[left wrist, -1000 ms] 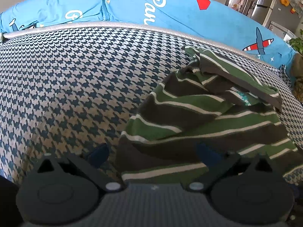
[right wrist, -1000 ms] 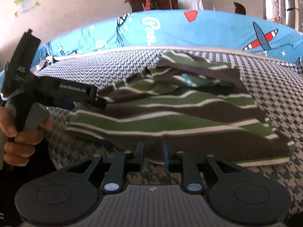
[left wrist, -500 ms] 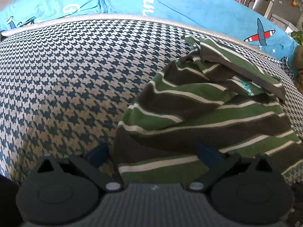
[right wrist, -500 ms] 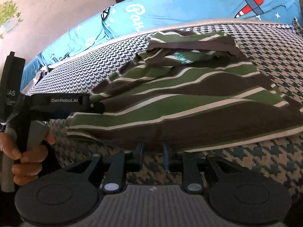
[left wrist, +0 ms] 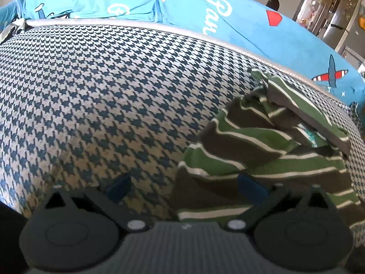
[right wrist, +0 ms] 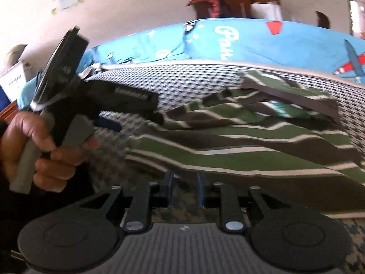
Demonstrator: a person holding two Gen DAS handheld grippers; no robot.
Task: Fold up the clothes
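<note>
Down at the near edge of the bed, the right tongs [right wrist: 183, 188] are drawn close together, blue pads nearly parallel, and the brown hem of the striped shirt [right wrist: 239, 141] drapes right over their tips; the cloth hides the tips, so I cannot tell whether they actually pinch it. Just to the left, the left tongs [left wrist: 184, 186] stand spread wide, one blue pad over bare houndstooth cover, the other over the shirt's near left corner, gripping nothing. From the right-hand camera you see that same tool held up in a hand [right wrist: 38, 146] at the left, fingers wrapped round its grey handle, its black nose pointing at the shirt's left edge, close to it, though the blur hides whether it touches.

Moving outward, the shirt, green and brown with thin white stripes, lies rumpled on the right half of the houndstooth bed cover [left wrist: 102, 91]. Its near part is spread fairly flat; further back it bunches into folds, with a brown-edged flap turned over on top and a bit of teal print peeking out beneath it.

Beyond the cover's grey piping comes a bright blue sheet [left wrist: 239, 29] printed with white lettering, a red shape and a striped aeroplane. Behind that, a pale wall [right wrist: 136, 4] and a chair [right wrist: 232, 4] draped in red cloth.
</note>
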